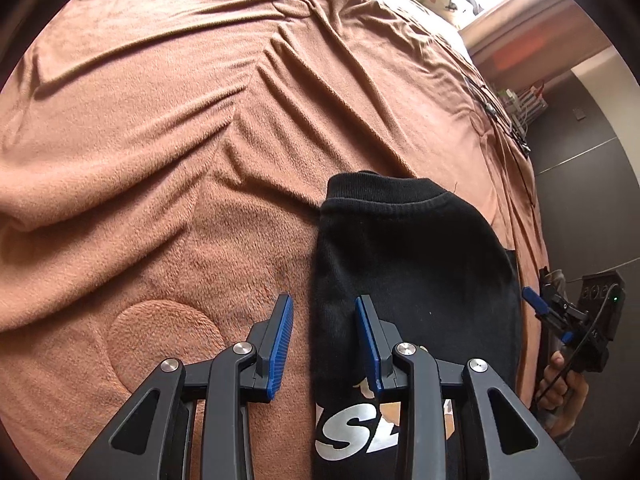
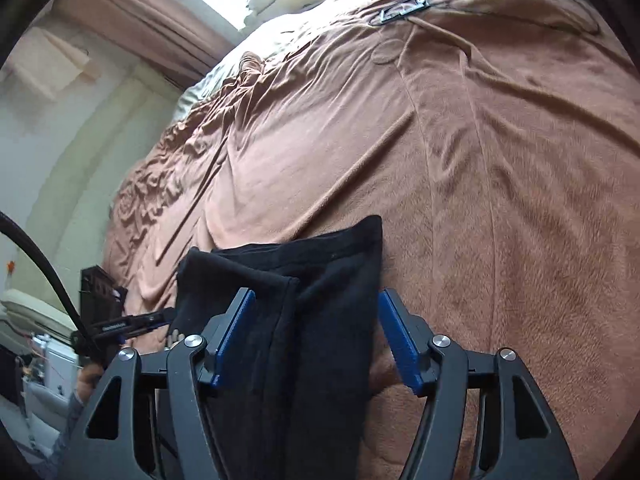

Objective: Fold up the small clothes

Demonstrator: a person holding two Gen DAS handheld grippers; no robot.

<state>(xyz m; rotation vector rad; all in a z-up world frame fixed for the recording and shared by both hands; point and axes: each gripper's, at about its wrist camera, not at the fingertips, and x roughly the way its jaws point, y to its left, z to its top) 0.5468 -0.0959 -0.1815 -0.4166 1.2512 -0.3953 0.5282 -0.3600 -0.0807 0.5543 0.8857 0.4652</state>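
Black T-shirt (image 1: 412, 256), folded into a narrow strip, lies on the brown fleece blanket (image 1: 160, 160).
Left gripper (image 1: 324, 344) straddles its edge with narrow, empty jaws; right gripper (image 2: 316, 336) gapes wide, unclamped. Each should pinch every layer before lifting.

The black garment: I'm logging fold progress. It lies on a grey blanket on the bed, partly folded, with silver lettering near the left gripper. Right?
Not quite: the blanket is brown, not grey, as both wrist views show. The rest holds: the black garment lies partly folded on it, with silver lettering near the left gripper in the left wrist view.
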